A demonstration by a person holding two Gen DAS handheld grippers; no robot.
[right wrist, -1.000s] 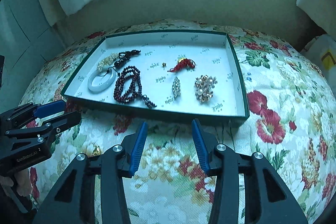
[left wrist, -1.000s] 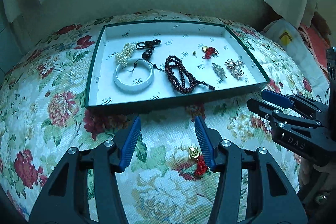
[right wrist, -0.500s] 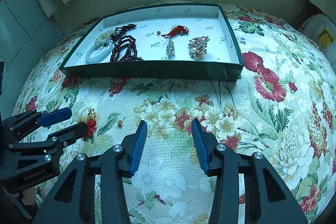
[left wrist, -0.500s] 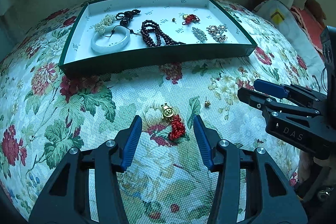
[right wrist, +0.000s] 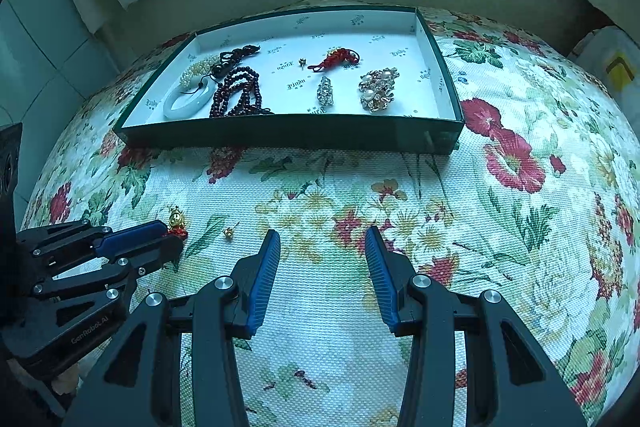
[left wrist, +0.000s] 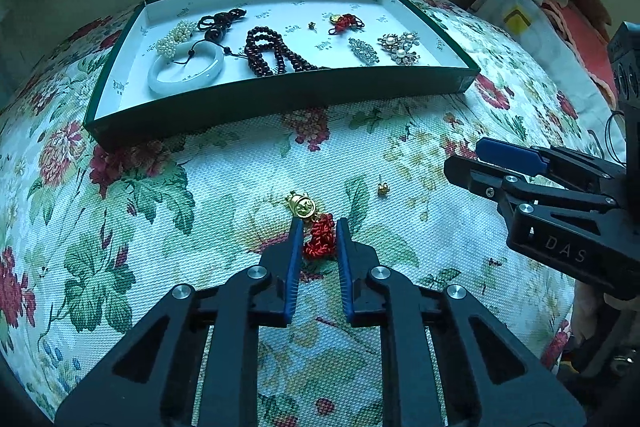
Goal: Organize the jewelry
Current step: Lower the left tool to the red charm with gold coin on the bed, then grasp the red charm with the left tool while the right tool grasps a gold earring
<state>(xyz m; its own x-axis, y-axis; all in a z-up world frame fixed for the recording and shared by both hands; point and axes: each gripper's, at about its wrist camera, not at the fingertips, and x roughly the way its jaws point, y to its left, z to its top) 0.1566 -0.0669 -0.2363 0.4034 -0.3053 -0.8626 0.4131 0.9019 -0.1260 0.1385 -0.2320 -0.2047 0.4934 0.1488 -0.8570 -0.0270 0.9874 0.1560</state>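
Left gripper [left wrist: 317, 227] pitched steeply down, jaws just closed to a narrow gap, right gripper [right wrist: 323, 241] likewise angled, jaws apart.

Near wall of the tray [left wrist: 280, 99] hiding the tail of the dark bead strand [left wrist: 276, 53], left gripper [right wrist: 176, 241] covering most of the red knot charm [right wrist: 176, 225] in front of the tray, tiny gold stud [left wrist: 383, 188] beside that charm too small to make out

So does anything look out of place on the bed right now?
Yes. Two pieces lie outside the green jewelry tray, on the floral bedspread: a red knotted charm with a gold bead, pinched in the left gripper, and a small gold stud earring beside it.
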